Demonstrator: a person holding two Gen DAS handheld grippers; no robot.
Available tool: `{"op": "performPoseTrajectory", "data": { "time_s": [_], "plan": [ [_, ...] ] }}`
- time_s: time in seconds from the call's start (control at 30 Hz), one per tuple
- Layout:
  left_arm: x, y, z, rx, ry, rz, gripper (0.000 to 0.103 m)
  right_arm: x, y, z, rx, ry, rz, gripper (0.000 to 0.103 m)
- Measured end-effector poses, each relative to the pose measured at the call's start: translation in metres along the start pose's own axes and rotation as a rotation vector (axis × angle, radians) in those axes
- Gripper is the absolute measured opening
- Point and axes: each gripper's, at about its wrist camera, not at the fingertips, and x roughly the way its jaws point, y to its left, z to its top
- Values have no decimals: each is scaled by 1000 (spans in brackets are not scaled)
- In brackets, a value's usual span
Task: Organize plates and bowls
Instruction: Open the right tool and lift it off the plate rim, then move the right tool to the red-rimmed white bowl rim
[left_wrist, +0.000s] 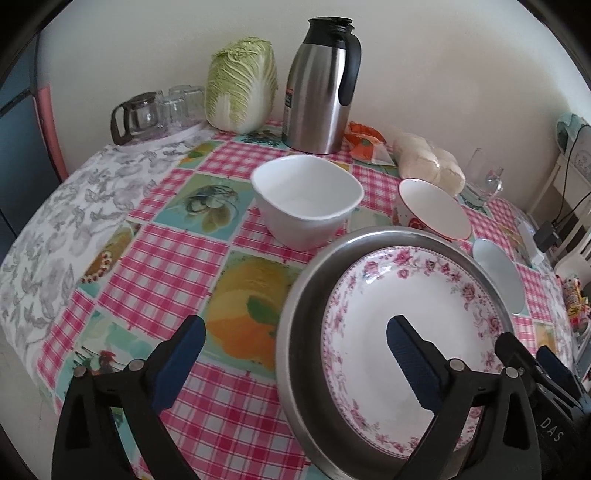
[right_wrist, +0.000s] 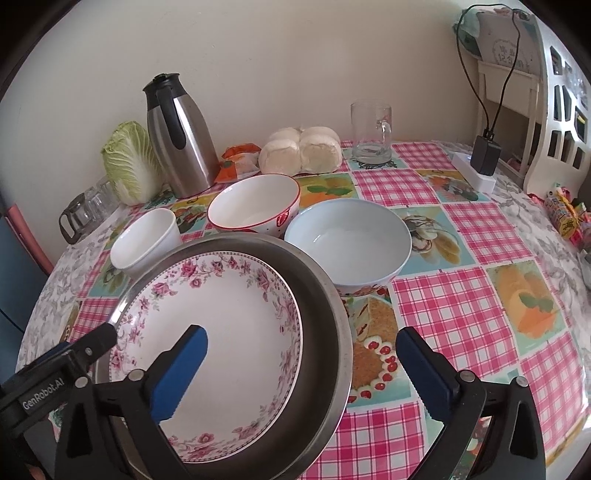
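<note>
A floral plate (left_wrist: 406, 325) (right_wrist: 210, 325) lies inside a steel pan (left_wrist: 303, 325) (right_wrist: 325, 295) on the checked tablecloth. Behind it stand a white square bowl (left_wrist: 306, 199) (right_wrist: 144, 240), a red-rimmed bowl (left_wrist: 436, 210) (right_wrist: 255, 206) and a pale blue bowl (left_wrist: 498, 277) (right_wrist: 347, 240). My left gripper (left_wrist: 295, 354) is open, straddling the pan's left rim. My right gripper (right_wrist: 303, 362) is open, straddling the pan's right rim. Neither holds anything. The right gripper's tips also show in the left wrist view (left_wrist: 528, 354).
Against the wall stand a steel thermos jug (left_wrist: 317, 88) (right_wrist: 177, 136), a cabbage (left_wrist: 240, 85) (right_wrist: 129, 162), glass cups and a glass pot (left_wrist: 136, 114), bagged buns (right_wrist: 299, 151), an orange packet (right_wrist: 236, 162) and a glass mug (right_wrist: 371, 133). A charger (right_wrist: 484, 155) sits at right.
</note>
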Motion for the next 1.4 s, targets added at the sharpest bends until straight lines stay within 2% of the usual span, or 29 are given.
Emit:
{"op": "performPoseTrajectory", "data": {
  "time_s": [0.23, 0.53, 0.77, 1.03, 1.17, 1.4],
  "plan": [
    [-2, 5, 2, -6, -20, 12, 99, 0, -1, 0, -5, -4, -13, 103],
    [-14, 7, 5, -1, -102, 15, 99, -8, -7, -2, -14, -25, -6, 103],
    [-29, 4, 12, -8, -172, -91, 99, -20, -22, 0, 27, -53, 0, 103],
    [-28, -7, 26, 5, -119, -251, 99, -22, -31, 4, 59, -29, 17, 103],
    [-26, -10, 40, -7, -99, -325, 99, -24, -35, 11, 92, -44, 73, 103],
    [-16, -17, 71, 26, -105, -304, 99, -28, -30, 41, 54, -111, 59, 103]
  ]
}}
